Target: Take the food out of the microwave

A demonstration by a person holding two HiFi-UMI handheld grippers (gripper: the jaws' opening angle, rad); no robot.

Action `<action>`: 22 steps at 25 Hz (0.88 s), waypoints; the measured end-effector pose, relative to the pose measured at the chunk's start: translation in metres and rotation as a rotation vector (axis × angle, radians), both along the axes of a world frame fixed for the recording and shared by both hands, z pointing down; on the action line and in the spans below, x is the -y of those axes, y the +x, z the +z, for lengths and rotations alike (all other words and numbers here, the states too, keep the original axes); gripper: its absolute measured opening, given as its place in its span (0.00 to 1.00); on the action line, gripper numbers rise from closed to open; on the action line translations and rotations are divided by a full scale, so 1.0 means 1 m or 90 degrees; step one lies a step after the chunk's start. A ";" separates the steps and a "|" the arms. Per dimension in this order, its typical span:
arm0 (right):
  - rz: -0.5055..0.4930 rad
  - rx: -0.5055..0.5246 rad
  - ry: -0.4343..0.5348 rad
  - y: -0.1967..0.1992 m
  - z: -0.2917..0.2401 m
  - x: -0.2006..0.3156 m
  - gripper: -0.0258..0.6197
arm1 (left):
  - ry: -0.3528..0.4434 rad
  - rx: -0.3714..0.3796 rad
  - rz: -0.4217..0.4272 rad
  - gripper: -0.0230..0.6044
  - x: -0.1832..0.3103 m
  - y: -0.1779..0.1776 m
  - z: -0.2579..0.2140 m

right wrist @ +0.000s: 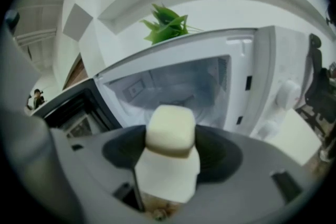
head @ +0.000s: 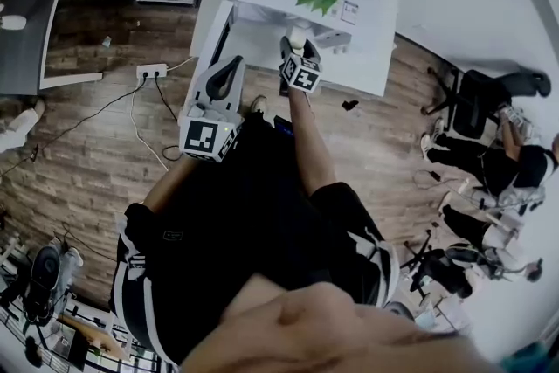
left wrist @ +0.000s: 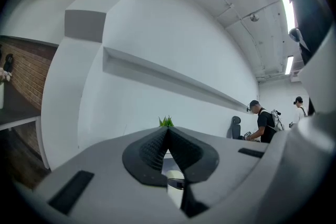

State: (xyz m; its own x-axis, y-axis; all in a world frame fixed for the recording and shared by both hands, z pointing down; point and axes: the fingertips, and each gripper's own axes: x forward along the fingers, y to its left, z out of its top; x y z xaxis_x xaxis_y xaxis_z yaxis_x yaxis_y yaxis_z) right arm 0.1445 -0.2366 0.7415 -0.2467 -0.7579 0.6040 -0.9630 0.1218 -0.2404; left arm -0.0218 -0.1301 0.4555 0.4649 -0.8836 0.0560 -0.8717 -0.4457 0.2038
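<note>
**Food Clamped in the Right Tongs, Just Outside the Oven Mouth**

Grips a pale, cream-coloured block of food [right wrist: 169, 128] in the right tongs [right wrist: 170, 157], dark pads pressed against both flanks, top end poking out past the tips. Held squarely, probably to stop the soft-looking block from twisting or slipping on the way out.

Straight ahead of those tips: the white microwave [right wrist: 262, 76], its cavity [right wrist: 178, 86] open and seemingly bare. Places the food just in front of the mouth rather than inside. To the left of the right tongs, the dark door [right wrist: 71, 110], swung wide and clear of any pull-back path. To the right, past the frame, two control knobs [right wrist: 286, 94]. Above and beyond, a green plant [right wrist: 165, 22] on the oven's top.

Left tongs [left wrist: 167, 135]: pressed together, pads meeting at the tips, nothing between them. Pointed upward at a white wall, with only the plant's leaf tips peeking over. In the head view, parked lower and nearer the body than the right tongs, close to the door's edge. Likely kept aside as the spare, perhaps for shutting the door.

Judged nearly done, with the lift-out all but complete and the set-down not yet made. Main risks: squeezing hard enough to dent the block, or brushing the door on the way back.
</note>
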 end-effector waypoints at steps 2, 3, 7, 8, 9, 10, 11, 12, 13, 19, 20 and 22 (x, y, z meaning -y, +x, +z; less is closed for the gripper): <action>-0.004 -0.003 0.006 0.002 -0.006 -0.004 0.51 | -0.002 -0.003 0.002 0.08 -0.001 0.003 0.000; -0.006 -0.006 0.009 0.003 -0.008 -0.007 0.51 | -0.003 -0.004 0.003 0.09 -0.001 0.005 0.001; -0.012 -0.012 0.016 0.011 -0.017 -0.017 0.51 | -0.008 -0.011 0.011 0.08 -0.001 0.015 0.005; -0.011 -0.011 0.019 0.013 -0.021 -0.019 0.51 | -0.007 -0.013 0.014 0.08 -0.001 0.017 0.004; -0.011 -0.008 0.022 0.013 -0.025 -0.023 0.51 | -0.005 -0.013 0.018 0.09 -0.002 0.018 0.003; -0.011 -0.005 0.025 0.013 -0.029 -0.026 0.51 | -0.004 -0.013 0.021 0.09 -0.002 0.020 0.002; -0.012 -0.003 0.028 0.012 -0.032 -0.028 0.51 | -0.004 -0.014 0.024 0.09 -0.003 0.021 0.003; -0.013 -0.001 0.031 0.012 -0.035 -0.031 0.51 | -0.004 -0.014 0.026 0.08 -0.004 0.023 0.003; -0.015 0.001 0.035 0.013 -0.038 -0.033 0.51 | -0.004 -0.015 0.028 0.09 -0.004 0.025 0.003; -0.014 0.007 0.048 0.018 -0.057 -0.044 0.51 | -0.003 -0.016 0.040 0.08 -0.004 0.037 0.006; -0.014 0.009 0.050 0.019 -0.060 -0.046 0.51 | -0.002 -0.015 0.042 0.09 -0.005 0.039 0.006; -0.013 0.012 0.057 0.021 -0.068 -0.050 0.51 | -0.001 -0.014 0.045 0.08 -0.006 0.042 0.006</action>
